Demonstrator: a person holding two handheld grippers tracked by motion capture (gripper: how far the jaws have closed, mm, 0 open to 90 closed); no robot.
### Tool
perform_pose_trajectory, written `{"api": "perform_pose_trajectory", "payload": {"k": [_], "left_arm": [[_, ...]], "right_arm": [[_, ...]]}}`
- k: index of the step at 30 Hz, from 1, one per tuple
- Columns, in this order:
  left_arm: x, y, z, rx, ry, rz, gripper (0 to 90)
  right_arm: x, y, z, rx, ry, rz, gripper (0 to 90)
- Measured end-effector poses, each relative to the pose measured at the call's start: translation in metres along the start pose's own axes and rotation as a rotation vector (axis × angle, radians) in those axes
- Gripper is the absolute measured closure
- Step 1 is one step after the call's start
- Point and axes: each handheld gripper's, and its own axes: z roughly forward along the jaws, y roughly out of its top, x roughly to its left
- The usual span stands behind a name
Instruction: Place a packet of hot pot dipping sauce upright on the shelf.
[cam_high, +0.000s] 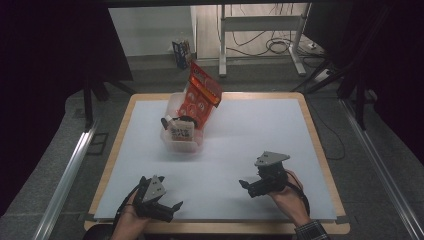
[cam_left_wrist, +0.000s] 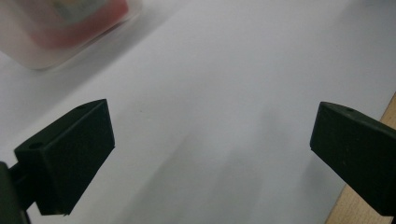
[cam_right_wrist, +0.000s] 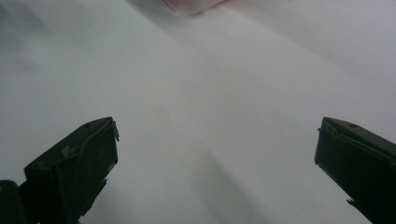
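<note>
Both grippers sit near the table's front edge, left gripper (cam_high: 167, 207) and right gripper (cam_high: 246, 186), jaws spread wide with nothing between them. The clear plastic bin (cam_high: 182, 144) holding the red snack bag (cam_high: 201, 95) sits well apart, toward the back left of the white tabletop (cam_high: 260, 130).

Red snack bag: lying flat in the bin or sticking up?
Sticking up: the red snack bag leans tilted, top above the clear plastic bin rim.
</note>
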Motion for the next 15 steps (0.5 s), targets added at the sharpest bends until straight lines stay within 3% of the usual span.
{"api": "perform_pose_trajectory", "payload": {"k": [15], "left_arm": [[0.0, 0.0, 0.001, 0.003, 0.002, -0.001, 0.0]], "right_arm": [[-0.005, -0.016, -0.018, -0.009, -0.051, 0.01, 0.0]]}}
